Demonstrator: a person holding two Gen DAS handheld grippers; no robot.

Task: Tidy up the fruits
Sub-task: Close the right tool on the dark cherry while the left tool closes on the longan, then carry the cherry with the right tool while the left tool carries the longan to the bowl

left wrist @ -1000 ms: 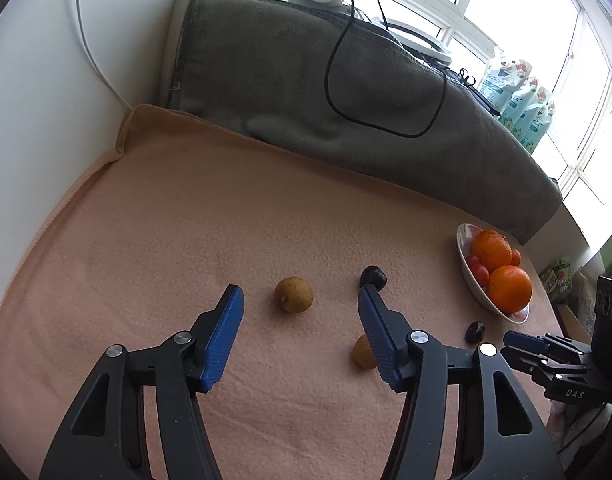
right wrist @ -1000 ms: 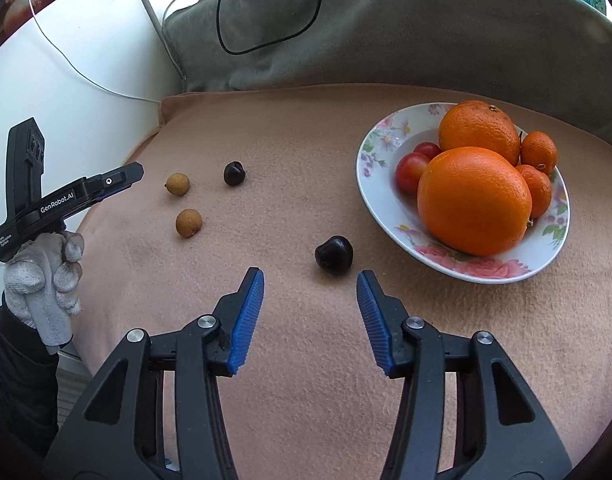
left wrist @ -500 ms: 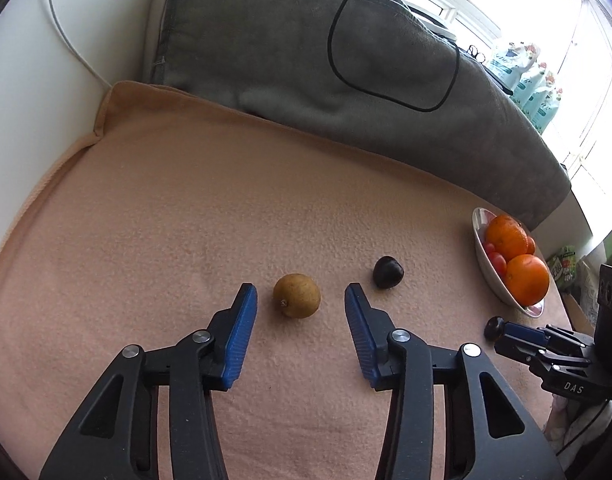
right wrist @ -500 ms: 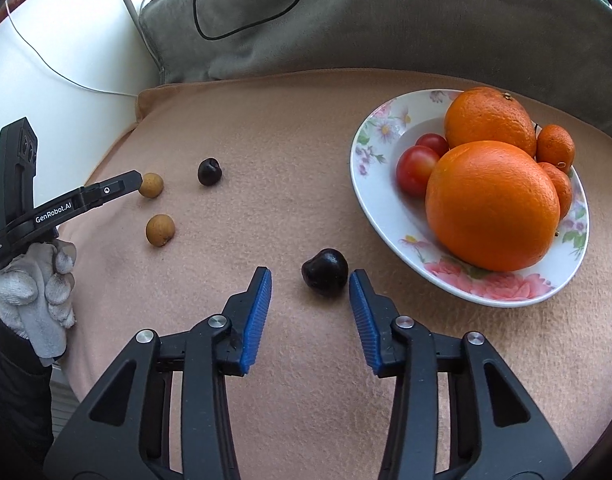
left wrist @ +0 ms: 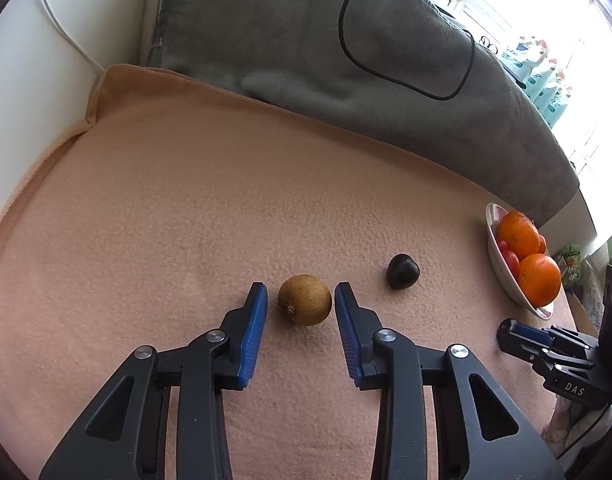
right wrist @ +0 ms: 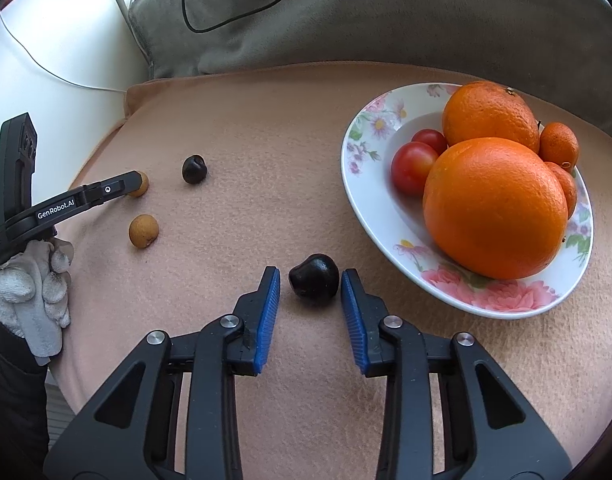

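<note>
My left gripper (left wrist: 301, 298) is open with its blue pads on either side of a round brown fruit (left wrist: 305, 299) lying on the peach blanket, small gaps on both sides. A dark cherry (left wrist: 403, 271) lies just to its right. My right gripper (right wrist: 310, 284) is open around another dark cherry (right wrist: 314, 283), pads close but apart from it. In the right wrist view a second brown fruit (right wrist: 143, 231) and the far cherry (right wrist: 194, 169) lie to the left. The flowered plate (right wrist: 370, 216) holds two oranges, tomatoes and small tangerines.
A grey cushion (left wrist: 346, 64) with a black cable runs along the back of the blanket. A white wall borders the left side. The plate (left wrist: 502, 276) sits near the blanket's right edge in the left wrist view, with the right gripper (left wrist: 546, 348) below it.
Both grippers have moved forward and down. The left now straddles the brown fruit, the right straddles the near cherry. Both jaws have narrowed.
</note>
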